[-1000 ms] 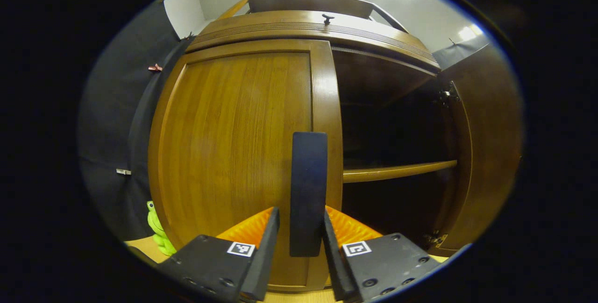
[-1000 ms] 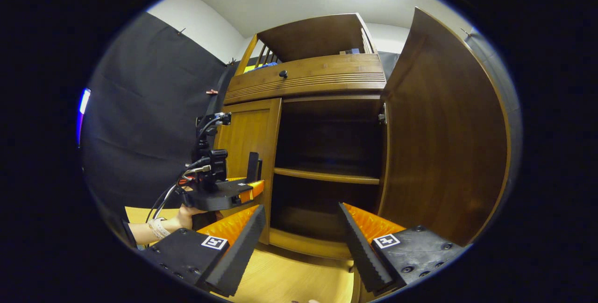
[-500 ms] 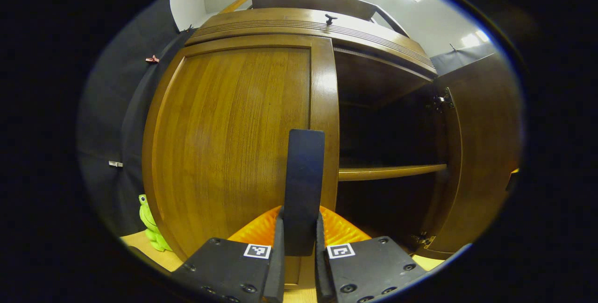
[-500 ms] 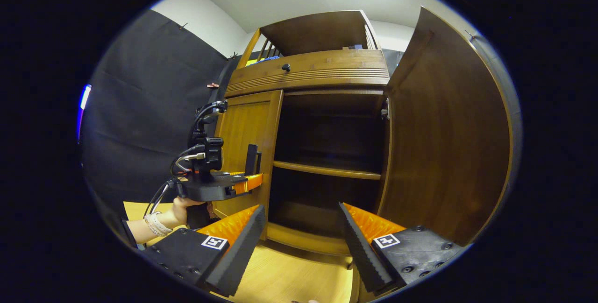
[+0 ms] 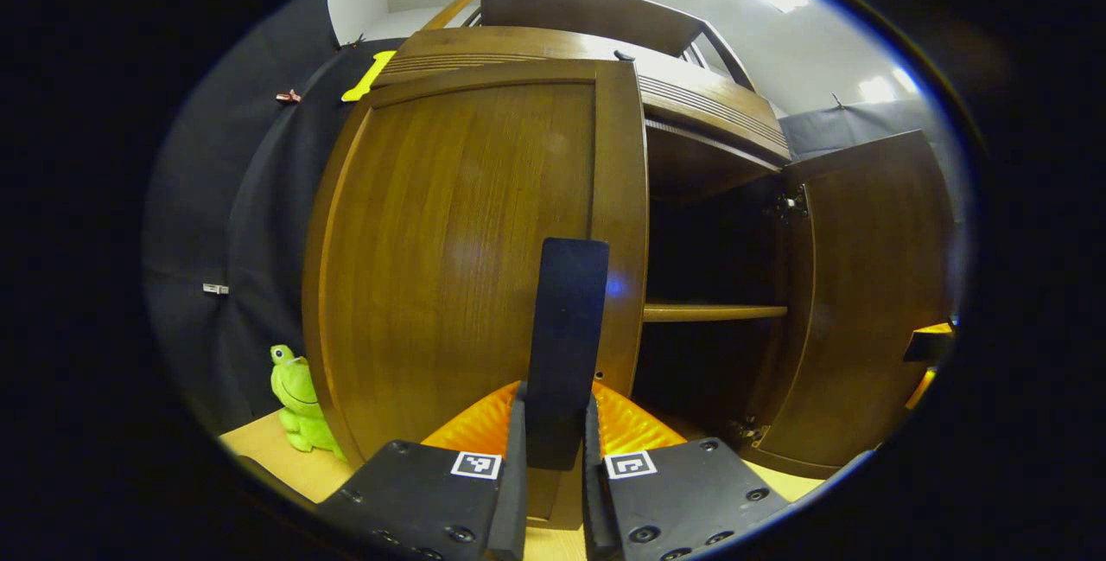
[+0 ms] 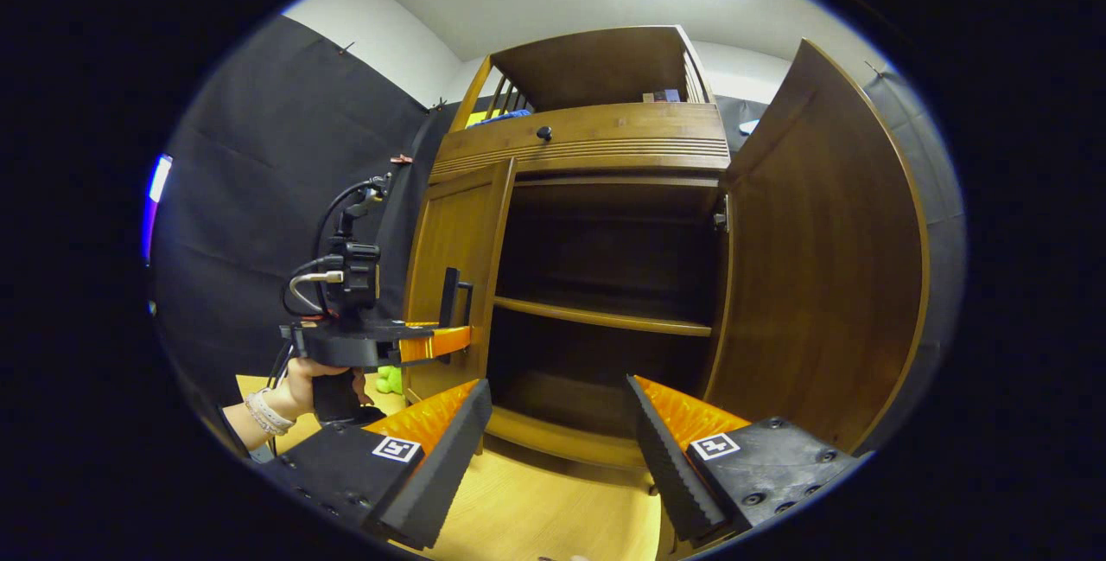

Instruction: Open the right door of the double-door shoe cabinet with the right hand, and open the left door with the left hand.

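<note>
Left door (image 5: 467, 250): swung partly off the cabinet front since a second ago; left hand-held gripper (image 5: 553, 474) clamped on its handle (image 5: 566, 345). Right door (image 6: 821, 267) fully open; right hand-held gripper (image 6: 557, 449) wide, empty. Task nearly done.

left hand-held gripper (image 5: 550, 457) now clamped on the left door handle (image 5: 566, 345), left door (image 5: 467, 258) swung partly outward from the cabinet
</note>
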The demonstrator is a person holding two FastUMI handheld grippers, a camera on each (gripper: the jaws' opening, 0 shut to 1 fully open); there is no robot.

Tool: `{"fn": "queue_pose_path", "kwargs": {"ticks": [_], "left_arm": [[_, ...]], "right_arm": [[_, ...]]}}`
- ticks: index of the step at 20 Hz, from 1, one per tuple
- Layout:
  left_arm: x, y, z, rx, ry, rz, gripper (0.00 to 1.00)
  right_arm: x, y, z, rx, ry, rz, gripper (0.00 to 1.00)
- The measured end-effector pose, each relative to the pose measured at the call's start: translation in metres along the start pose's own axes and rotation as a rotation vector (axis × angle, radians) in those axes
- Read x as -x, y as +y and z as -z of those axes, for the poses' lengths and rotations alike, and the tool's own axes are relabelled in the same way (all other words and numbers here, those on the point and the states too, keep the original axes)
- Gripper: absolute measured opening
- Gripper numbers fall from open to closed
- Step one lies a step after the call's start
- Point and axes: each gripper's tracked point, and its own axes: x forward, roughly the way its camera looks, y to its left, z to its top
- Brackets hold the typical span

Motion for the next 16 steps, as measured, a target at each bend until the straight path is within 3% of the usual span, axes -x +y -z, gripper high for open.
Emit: {"fn": "queue_pose_path", "kwargs": {"ticks": [4,16], "left_arm": [[0.028,0.009,-0.001,0.011,0.007,-0.005,0.3],[0.105,0.055,-0.01,0.021,0.013,-0.065,0.27]], "right_arm": [[0.005,0.013,-0.002,-0.006,0.005,-0.006,0.99],[0.013,0.075,-0.007,-0.039,0.006,-0.085,0.98]]}}
